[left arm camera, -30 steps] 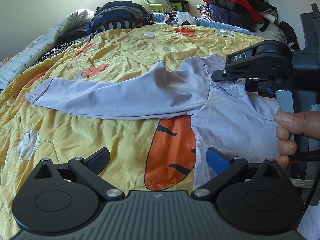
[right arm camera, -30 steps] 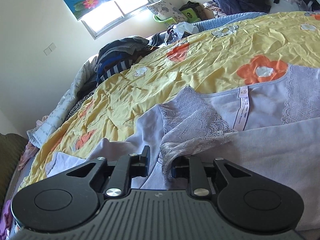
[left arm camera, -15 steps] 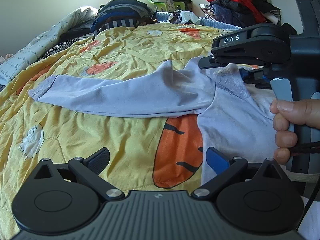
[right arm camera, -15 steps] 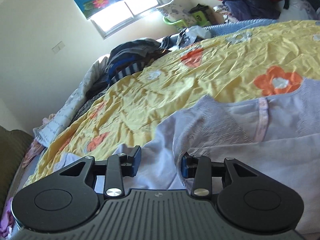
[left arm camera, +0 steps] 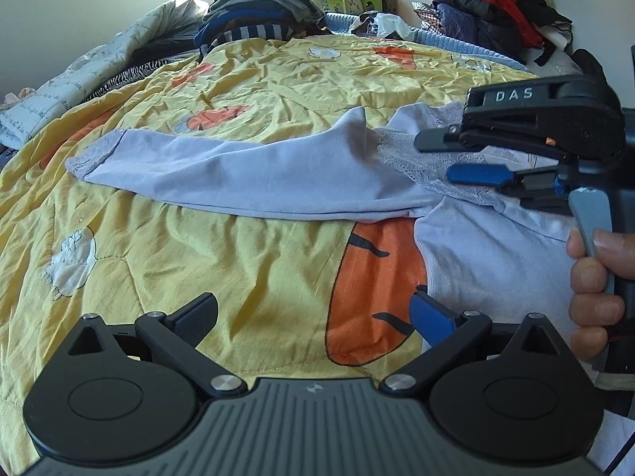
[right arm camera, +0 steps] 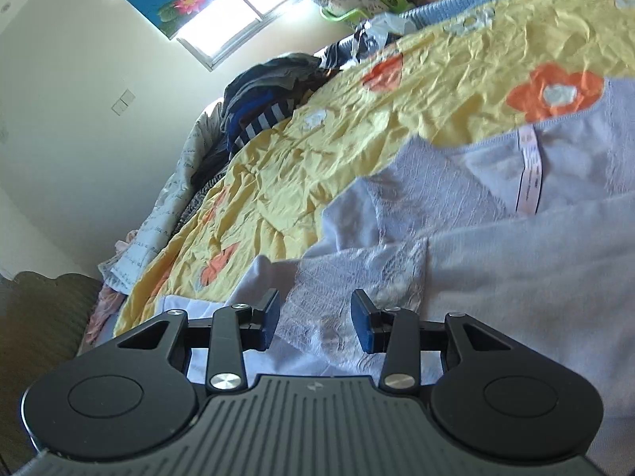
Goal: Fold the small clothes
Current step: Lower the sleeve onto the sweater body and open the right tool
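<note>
A lavender long-sleeved top with lace shoulders lies on the yellow quilt. Its sleeve stretches out to the left. My left gripper is open and empty, low over the quilt at the top's left edge. My right gripper shows in the left wrist view, open above the lace shoulder. In the right wrist view my right gripper is open, with the lace lying between the fingers, not gripped. The neck label shows farther back.
A pile of dark and striped clothes sits at the bed's far end. Red and dark jackets are heaped at the far right. A grey printed blanket runs along the left edge. A window is in the far wall.
My right gripper has opened and let go of the lace shoulder, which has dropped flat onto the top. The left gripper has stayed open and moved slightly nearer.
</note>
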`<control>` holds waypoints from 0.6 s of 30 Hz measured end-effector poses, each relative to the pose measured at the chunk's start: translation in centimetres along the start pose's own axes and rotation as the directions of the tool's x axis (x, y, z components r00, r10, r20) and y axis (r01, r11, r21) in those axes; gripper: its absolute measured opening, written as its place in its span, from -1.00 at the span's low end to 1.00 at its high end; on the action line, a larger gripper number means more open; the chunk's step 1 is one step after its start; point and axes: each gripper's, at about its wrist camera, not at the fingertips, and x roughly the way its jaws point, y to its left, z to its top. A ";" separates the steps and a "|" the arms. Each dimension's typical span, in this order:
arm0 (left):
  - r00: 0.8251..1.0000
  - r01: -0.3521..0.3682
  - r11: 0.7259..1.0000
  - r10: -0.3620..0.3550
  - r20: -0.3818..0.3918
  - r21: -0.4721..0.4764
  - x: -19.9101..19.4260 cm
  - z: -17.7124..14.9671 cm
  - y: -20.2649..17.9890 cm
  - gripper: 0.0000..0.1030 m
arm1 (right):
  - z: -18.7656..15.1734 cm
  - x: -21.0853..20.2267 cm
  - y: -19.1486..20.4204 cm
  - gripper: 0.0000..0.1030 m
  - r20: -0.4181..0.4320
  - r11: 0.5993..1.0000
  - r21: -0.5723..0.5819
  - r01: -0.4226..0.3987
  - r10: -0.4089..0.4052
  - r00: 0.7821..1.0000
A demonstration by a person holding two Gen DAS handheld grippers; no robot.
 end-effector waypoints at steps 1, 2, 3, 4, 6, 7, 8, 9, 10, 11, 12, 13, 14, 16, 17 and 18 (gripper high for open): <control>1.000 0.000 1.000 0.000 -0.004 0.000 0.1 0.0 0.0 1.00 | -0.1 0.4 -0.1 -0.11 -0.024 1.000 0.004 0.000 0.000 1.000; 1.000 0.001 1.000 -0.001 -0.005 0.000 0.0 0.0 0.0 1.00 | -0.3 0.6 -0.1 -0.11 -0.030 1.000 0.001 0.005 -0.005 1.000; 1.000 0.001 1.000 -0.001 -0.004 0.000 0.0 0.0 0.0 1.00 | -0.4 0.4 0.1 -0.12 -0.023 1.000 -0.004 0.005 -0.005 1.000; 1.000 0.000 1.000 0.000 -0.003 0.000 0.0 0.0 0.1 1.00 | -0.4 0.2 0.2 -0.11 -0.017 1.000 -0.005 0.001 -0.001 1.000; 1.000 -0.005 1.000 0.005 -0.004 0.001 0.0 0.0 0.1 1.00 | -0.3 -0.2 0.6 -0.08 -0.004 1.000 -0.005 -0.020 0.020 1.000; 1.000 -0.005 1.000 0.005 -0.005 0.000 0.0 0.1 0.1 1.00 | -0.3 -0.4 0.8 -0.05 -0.001 1.000 -0.008 -0.027 0.027 1.000; 1.000 -0.004 1.000 0.004 -0.006 -0.003 0.1 0.1 0.1 1.00 | -0.3 -0.5 0.9 -0.04 -0.001 1.000 -0.015 -0.027 0.027 1.000; 1.000 -0.004 1.000 0.004 -0.006 -0.006 0.1 0.0 0.1 1.00 | -0.3 -0.4 0.9 -0.01 -0.008 0.999 -0.024 -0.022 0.022 1.000; 1.000 -0.005 1.000 0.004 -0.008 -0.008 0.1 0.1 0.2 1.00 | -0.4 -0.2 1.0 0.01 -0.018 0.999 -0.032 -0.013 0.012 1.000; 1.000 -0.004 1.000 0.004 -0.008 -0.008 0.1 0.0 0.2 1.00 | -0.4 0.1 0.9 0.01 -0.031 0.999 -0.038 0.003 -0.004 1.000; 1.000 -0.004 1.000 0.004 -0.008 -0.007 0.1 0.1 0.2 1.00 | -0.5 0.2 0.8 0.01 -0.034 0.999 -0.038 0.013 -0.015 0.999; 1.000 -0.005 1.000 0.005 -0.006 -0.005 0.1 0.1 0.2 1.00 | -0.6 0.0 0.8 0.01 -0.025 0.999 -0.035 0.013 -0.014 1.000; 1.000 -0.008 1.000 0.008 -0.004 -0.003 0.0 0.1 0.2 1.00 | -0.7 -0.3 0.8 0.01 -0.013 1.000 -0.030 0.006 -0.006 1.000; 1.000 -0.014 1.000 0.014 -0.006 -0.004 0.1 0.1 0.3 1.00 | -0.8 -0.8 1.0 0.01 0.002 0.999 -0.033 -0.011 0.011 1.000; 1.000 -0.014 1.000 0.013 -0.009 -0.007 0.2 0.1 0.4 1.00 | -0.8 -1.0 1.2 0.01 0.004 0.999 -0.041 -0.014 0.014 1.000; 1.000 -0.013 1.000 0.012 -0.010 -0.013 0.2 0.1 0.5 1.00 | -0.8 -1.0 1.3 0.02 0.003 0.999 -0.050 -0.011 0.011 1.000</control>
